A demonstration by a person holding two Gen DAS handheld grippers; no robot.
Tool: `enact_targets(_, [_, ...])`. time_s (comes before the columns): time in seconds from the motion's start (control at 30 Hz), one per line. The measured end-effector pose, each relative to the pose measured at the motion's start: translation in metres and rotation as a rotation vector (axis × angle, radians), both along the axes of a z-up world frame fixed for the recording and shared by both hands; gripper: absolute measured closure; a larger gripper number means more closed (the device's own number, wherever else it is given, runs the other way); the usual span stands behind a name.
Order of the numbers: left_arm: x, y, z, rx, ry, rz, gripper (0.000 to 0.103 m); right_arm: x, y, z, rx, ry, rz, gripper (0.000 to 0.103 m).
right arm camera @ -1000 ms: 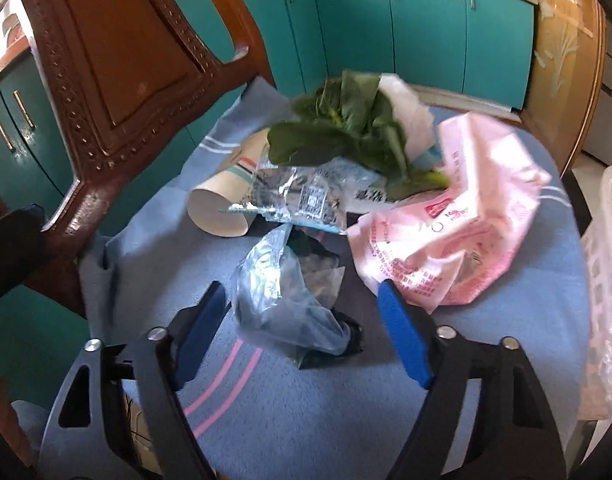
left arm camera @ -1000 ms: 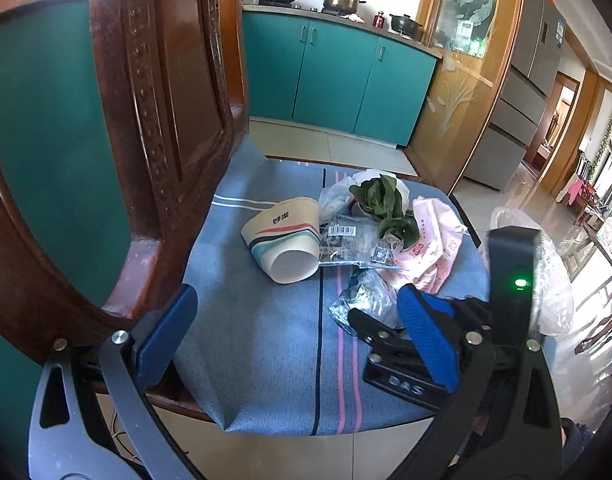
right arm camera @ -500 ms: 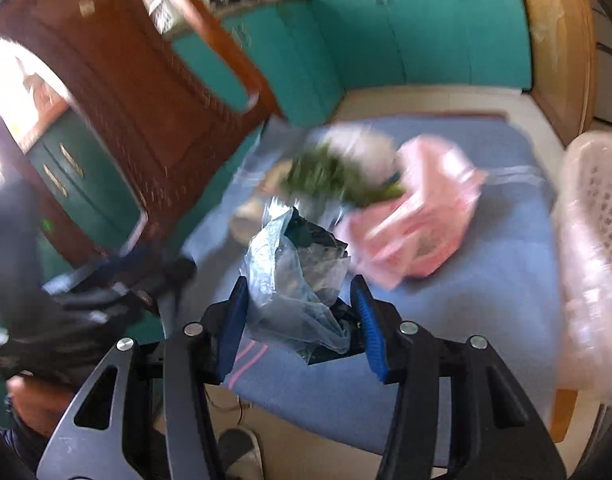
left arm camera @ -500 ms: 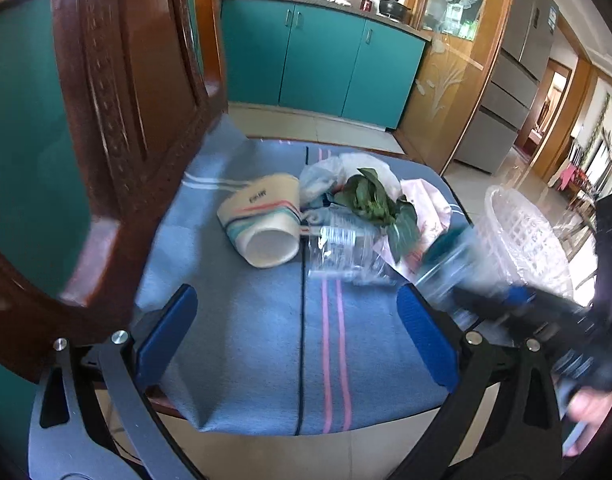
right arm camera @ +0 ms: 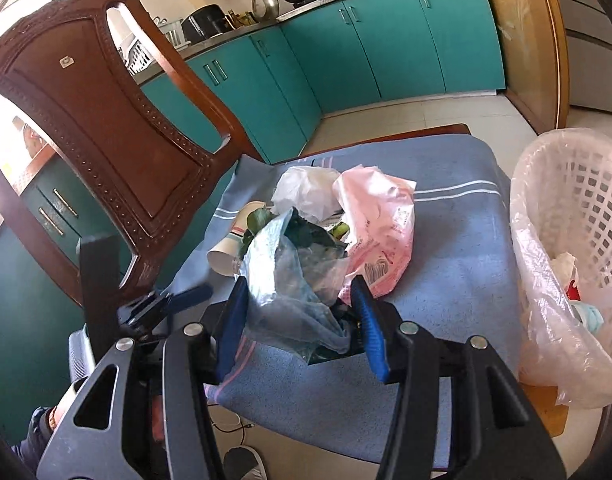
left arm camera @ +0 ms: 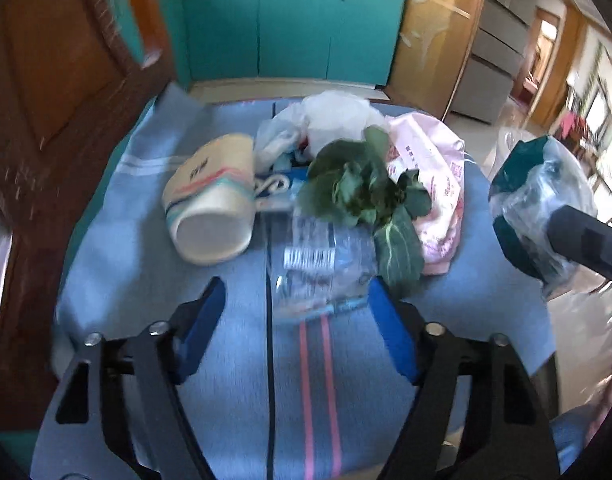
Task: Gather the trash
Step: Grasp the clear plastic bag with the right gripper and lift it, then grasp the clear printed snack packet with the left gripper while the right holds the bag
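Two grippers are in view over a chair seat draped in a blue striped cloth (left arm camera: 210, 264). Right gripper (right arm camera: 302, 312): blue fingers pinching a crumpled clear plastic bag with dark contents (right arm camera: 294, 280), lifted clear of the cloth; from the left wrist view the same bag (left arm camera: 534, 208) hangs at 3 o'clock, past the seat's right edge. Left gripper (left arm camera: 296, 328): fingers spread wide, nothing between the pads, low over the cloth at 6 o'clock, with a clear printed wrapper (left arm camera: 318, 264) lying just ahead of the gap. Remaining trash sits in one pile near the seat centre: a paper cup (left arm camera: 212, 204) on its side at 10 o'clock, mouth toward the camera; green vegetable leaves (left arm camera: 366, 200) lying on the wrapper and on a pink plastic bag (left arm camera: 434, 184) at 2 o'clock; a white plastic bag (left arm camera: 330, 116) at 12 o'clock, behind the leaves. A white lattice basket (right arm camera: 578, 216) lined with a thin bag stands beside the seat at 3 o'clock in the right wrist view, some waste visible inside. Carved wooden chair back (right arm camera: 94, 120) rises at 10 o'clock. Left view is motion-blurred.
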State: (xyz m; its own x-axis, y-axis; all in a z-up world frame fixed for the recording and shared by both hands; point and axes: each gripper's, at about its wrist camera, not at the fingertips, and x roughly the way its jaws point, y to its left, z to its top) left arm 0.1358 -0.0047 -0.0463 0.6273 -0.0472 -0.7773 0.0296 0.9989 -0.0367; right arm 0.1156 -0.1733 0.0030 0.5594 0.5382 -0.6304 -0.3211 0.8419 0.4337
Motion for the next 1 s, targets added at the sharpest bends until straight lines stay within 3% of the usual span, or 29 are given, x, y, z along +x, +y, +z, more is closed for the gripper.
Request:
enact_targets(0.1, [0.009,-0.002,0.0,-0.002,-0.01,-0.029,0.036,-0.001,-0.003,0.0,0.001,0.003,-0.005,0.051])
enact_targets(0.17, [0.016,-0.002,-0.004,-0.024,0.016,-0.056,0.055,-0.002,-0.005,0.0,0.001,0.002,-0.006,0.051])
enact_targets(0.27, [0.016,-0.003,-0.005,-0.044,0.03,-0.081,0.074,-0.001,-0.005,-0.001,-0.002,0.003,-0.01,0.052])
enact_targets(0.37, [0.005,-0.004,0.004,-0.018,-0.006,-0.091,0.081,-0.001,-0.006,-0.001,0.0,0.005,-0.01,0.051])
enact_targets(0.53, [-0.017,0.003,0.025,-0.03,-0.06,-0.098,0.083,-0.001,-0.003,-0.001,-0.002,0.0,-0.008,0.051])
enact_targets(0.77, [-0.051,0.028,0.07,-0.071,-0.226,-0.025,0.083,-0.003,-0.004,0.002,-0.003,-0.015,-0.012,0.051])
enact_targets(1.0, [-0.048,0.029,0.065,-0.079,-0.216,-0.026,0.082,-0.003,0.001,0.001,-0.019,-0.023,-0.008,0.051])
